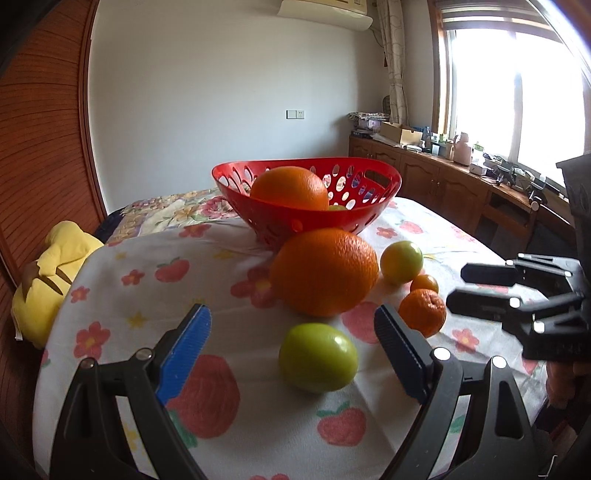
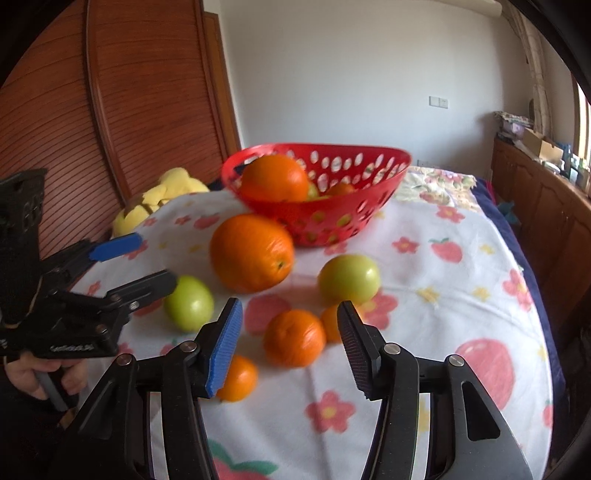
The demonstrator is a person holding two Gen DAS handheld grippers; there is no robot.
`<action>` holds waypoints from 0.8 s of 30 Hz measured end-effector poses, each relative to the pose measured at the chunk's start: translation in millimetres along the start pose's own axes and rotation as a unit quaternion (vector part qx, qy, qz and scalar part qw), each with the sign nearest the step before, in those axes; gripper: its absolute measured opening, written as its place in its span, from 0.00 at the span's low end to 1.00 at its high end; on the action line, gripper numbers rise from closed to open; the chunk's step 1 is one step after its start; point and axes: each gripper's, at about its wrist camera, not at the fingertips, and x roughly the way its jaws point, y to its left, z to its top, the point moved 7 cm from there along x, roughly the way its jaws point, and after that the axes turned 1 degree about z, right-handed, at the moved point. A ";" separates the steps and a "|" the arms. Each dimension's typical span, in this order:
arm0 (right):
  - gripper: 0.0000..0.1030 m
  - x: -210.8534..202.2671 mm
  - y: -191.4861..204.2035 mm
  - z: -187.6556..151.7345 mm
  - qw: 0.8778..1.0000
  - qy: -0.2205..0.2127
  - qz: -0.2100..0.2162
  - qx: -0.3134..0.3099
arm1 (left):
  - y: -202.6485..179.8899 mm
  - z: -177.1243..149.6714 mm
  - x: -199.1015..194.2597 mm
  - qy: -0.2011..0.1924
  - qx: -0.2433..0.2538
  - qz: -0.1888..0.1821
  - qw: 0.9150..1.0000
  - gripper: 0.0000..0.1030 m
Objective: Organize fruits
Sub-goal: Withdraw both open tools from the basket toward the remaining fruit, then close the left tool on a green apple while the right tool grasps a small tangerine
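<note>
The bed is covered by a white cloth [image 1: 229, 435] printed with strawberries and small flowers, and everything else sits around it. Beyond the cloth's far edge a floral quilt [image 1: 173, 214] shows. Beside the cloth's left edge lies a yellow plush toy [image 1: 48, 280], against a brown slatted wooden door [image 1: 40, 147]. Behind the cloth rises a white wall carrying a small switch plate [image 1: 295, 114], with an air conditioner [image 1: 325, 13] high above it. To the cloth's right runs a low wooden cabinet [image 1: 436, 177] cluttered with boxes and bottles, under a bright window [image 1: 517, 85] hung with a patterned curtain [image 1: 395, 59].
</note>
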 end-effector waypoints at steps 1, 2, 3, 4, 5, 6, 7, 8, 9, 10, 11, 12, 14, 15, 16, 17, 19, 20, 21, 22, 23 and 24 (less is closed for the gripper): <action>0.51 0.9 2.4 -3.3 1.000 0.002 0.001 -0.001 | -0.4 -1.1 -0.3 -0.002 0.002 0.001 1.000 0.88; 0.51 2.7 5.3 -6.9 1.000 0.006 0.003 0.000 | -0.1 -3.2 -0.1 -0.002 0.003 0.002 1.000 0.88; 0.50 4.2 7.9 -9.4 1.000 0.009 0.006 0.000 | -0.1 -4.8 0.3 0.002 0.001 0.000 1.000 0.88; 0.50 6.4 10.3 -12.3 1.000 0.013 0.008 0.000 | -0.5 -5.5 -0.6 0.002 0.000 -0.003 1.000 0.88; 0.49 8.6 11.9 -14.6 1.000 0.017 0.009 -0.001 | -0.4 -5.6 -1.6 -0.001 -0.001 -0.004 1.000 0.88; 0.49 9.4 12.4 -16.2 1.000 0.019 0.010 -0.003 | -0.5 -5.9 -2.1 -0.001 0.000 -0.003 1.000 0.88; 0.49 10.5 14.5 -17.6 1.000 0.021 0.012 -0.004 | -1.0 -6.5 -2.2 0.000 0.003 -0.003 1.000 0.88; 0.48 11.5 16.1 -18.7 1.000 0.023 0.015 -0.004 | -1.5 -7.0 -2.3 0.000 0.004 -0.003 1.000 0.88; 0.48 11.9 17.2 -20.1 1.000 0.025 0.017 -0.005 | -1.8 -7.4 -2.5 0.000 0.003 -0.004 1.000 0.88; 0.48 12.7 18.7 -22.4 0.999 0.027 0.018 -0.008 | -1.2 -7.8 -2.4 0.001 0.002 -0.003 1.000 0.88; 0.48 13.7 19.8 -23.7 0.999 0.029 0.018 -0.010 | -0.1 -7.5 -2.1 0.001 0.001 -0.002 1.000 0.88; 0.47 14.3 21.3 -25.2 0.999 0.031 0.020 -0.010 | 1.3 -7.6 -2.0 0.002 -0.002 -0.001 1.000 0.88; 0.47 16.0 22.3 -27.2 0.999 0.036 0.022 -0.011 | 3.4 -7.6 -1.6 0.003 -0.006 0.001 1.000 0.88; 0.47 16.2 22.2 -27.4 0.999 0.038 0.021 -0.011 | 3.6 -7.6 -1.9 0.003 -0.008 0.001 1.000 0.88; 0.47 17.7 22.8 -28.6 0.999 0.042 0.021 -0.011 | 4.4 -7.7 -2.2 0.002 -0.010 0.001 1.000 0.88; 0.47 18.9 23.2 -29.9 0.999 0.046 0.023 -0.011 | 5.4 -7.9 -2.2 0.002 -0.012 0.001 1.000 0.88; 0.47 21.2 24.7 -32.9 0.998 0.052 0.021 -0.013 | 6.0 -7.9 -2.7 0.000 -0.013 0.002 1.000 0.88; 0.46 22.9 25.2 -34.3 0.998 0.056 0.020 -0.015 | 5.8 -7.5 -2.6 0.000 -0.013 0.002 1.000 0.88; 0.46 25.0 25.9 -36.5 0.998 0.061 0.019 -0.017 | 5.6 -7.5 -2.5 0.001 -0.012 0.003 1.000 0.88; 0.45 27.0 27.2 -37.7 0.998 0.064 0.019 -0.018 | 5.6 -7.6 -2.2 0.001 -0.011 0.003 1.000 0.88; 0.45 28.7 27.7 -39.5 0.997 0.068 0.018 -0.019 | 5.3 -7.5 -2.1 0.001 -0.010 0.004 1.000 0.88; 0.45 29.6 27.7 -40.4 0.997 0.070 0.017 -0.021 | 5.2 -7.4 -1.9 0.001 -0.010 0.004 1.000 0.88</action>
